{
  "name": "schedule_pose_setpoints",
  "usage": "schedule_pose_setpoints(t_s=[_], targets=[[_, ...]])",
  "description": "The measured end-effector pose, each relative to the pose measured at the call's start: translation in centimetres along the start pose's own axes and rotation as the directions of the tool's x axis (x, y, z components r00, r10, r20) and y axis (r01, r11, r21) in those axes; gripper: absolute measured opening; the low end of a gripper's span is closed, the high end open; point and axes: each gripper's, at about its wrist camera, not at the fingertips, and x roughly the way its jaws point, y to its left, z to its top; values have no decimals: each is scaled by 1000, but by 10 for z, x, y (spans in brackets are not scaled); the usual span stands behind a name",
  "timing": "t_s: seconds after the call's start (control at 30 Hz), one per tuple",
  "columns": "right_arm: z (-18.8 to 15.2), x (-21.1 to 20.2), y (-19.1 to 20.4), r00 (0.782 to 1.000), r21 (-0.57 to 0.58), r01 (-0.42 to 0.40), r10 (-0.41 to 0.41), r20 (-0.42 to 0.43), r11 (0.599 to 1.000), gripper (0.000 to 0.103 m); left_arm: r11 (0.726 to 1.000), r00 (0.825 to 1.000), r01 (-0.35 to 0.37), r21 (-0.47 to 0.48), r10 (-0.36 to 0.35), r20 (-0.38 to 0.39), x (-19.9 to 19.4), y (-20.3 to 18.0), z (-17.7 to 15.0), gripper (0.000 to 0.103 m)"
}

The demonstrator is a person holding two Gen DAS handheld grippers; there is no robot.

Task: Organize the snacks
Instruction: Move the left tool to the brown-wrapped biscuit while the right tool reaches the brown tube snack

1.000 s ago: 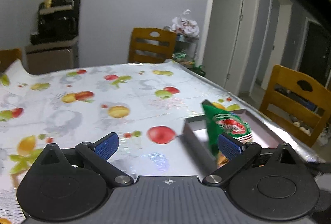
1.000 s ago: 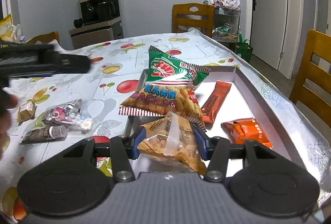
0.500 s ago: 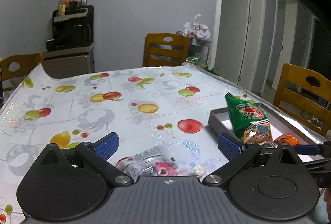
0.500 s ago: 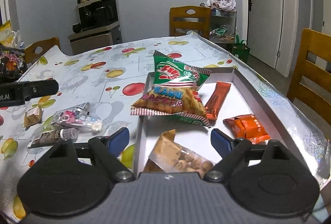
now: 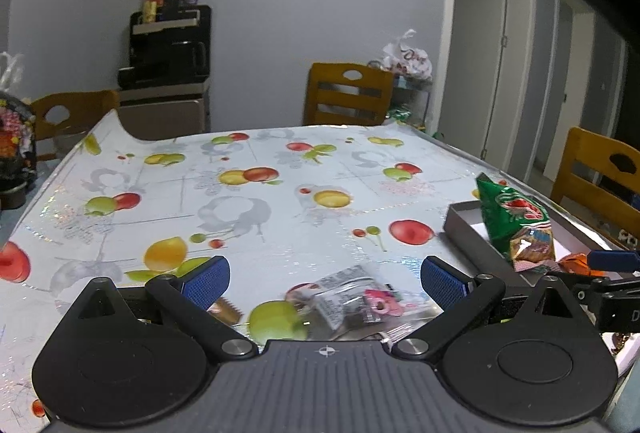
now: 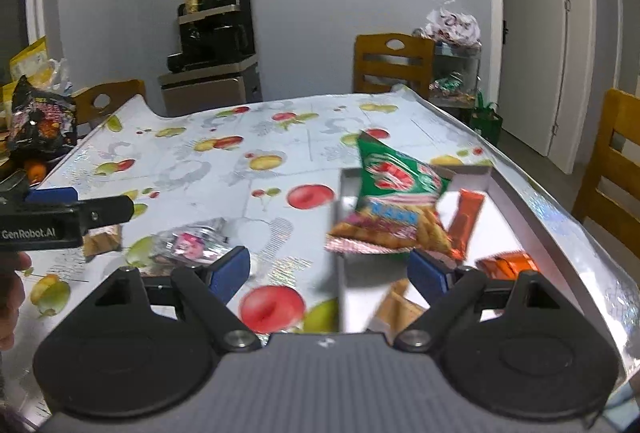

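A grey tray (image 6: 532, 209) on the table's right holds a green prawn-cracker bag (image 6: 394, 209), a long orange bar (image 6: 466, 221), an orange packet (image 6: 510, 265) and a clear nut bag (image 6: 396, 309). My right gripper (image 6: 330, 269) is open and empty over the tray's left wall. My left gripper (image 5: 325, 277) is open and empty just above a clear candy packet (image 5: 352, 299), which lies on the tablecloth left of the tray (image 5: 468, 233). The candy packet (image 6: 192, 243) and a small brown snack (image 6: 102, 239) also show in the right wrist view.
The fruit-print tablecloth (image 5: 240, 209) covers the table. Wooden chairs stand at the far side (image 5: 348, 95), the right (image 5: 600, 177) and the far left (image 5: 68, 113). A dark snack bag (image 6: 42, 117) sits at the far left. A cabinet with appliances (image 5: 168, 73) is by the wall.
My right gripper opened, let the nut bag drop into the tray, then shifted left over the tray's wall. My left gripper swung left and down over the candy packet.
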Motion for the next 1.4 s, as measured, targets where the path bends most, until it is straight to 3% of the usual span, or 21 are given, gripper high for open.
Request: schedule_pose_setpoints(t_s=[0.2, 0.4, 0.57, 0.67, 0.83, 0.97, 1.13, 1.23, 1.4], targets=[[15, -3, 29, 998, -30, -52, 53, 41, 998, 87, 999, 999, -41, -21, 41, -2, -12, 23, 1, 103], [27, -5, 53, 992, -71, -110, 114, 59, 991, 87, 991, 996, -88, -104, 89, 6, -29, 62, 5, 103], [30, -12, 61, 986, -94, -134, 142, 82, 987, 87, 964, 985, -155, -215, 168, 43, -46, 107, 19, 103], [26, -11, 62, 985, -96, -147, 154, 73, 984, 87, 960, 976, -196, -202, 210, 49, -49, 118, 21, 103], [13, 0, 66, 985, -121, -169, 172, 10, 978, 87, 967, 986, -166, -192, 163, -34, -27, 121, 8, 103], [2, 9, 77, 980, -168, -199, 196, -38, 965, 87, 972, 983, -174, -160, 161, -89, -2, 114, -5, 103], [-6, 13, 89, 974, -215, -226, 217, -66, 950, 87, 988, 985, -147, -50, 142, -101, 31, 99, -13, 103], [-10, 14, 93, 973, -235, -230, 218, -78, 944, 87, 994, 991, -105, -33, 101, -91, 45, 98, -14, 103], [-14, 21, 95, 972, -243, -230, 212, -99, 942, 87, 995, 988, -102, -20, 99, -115, 67, 94, -18, 103]])
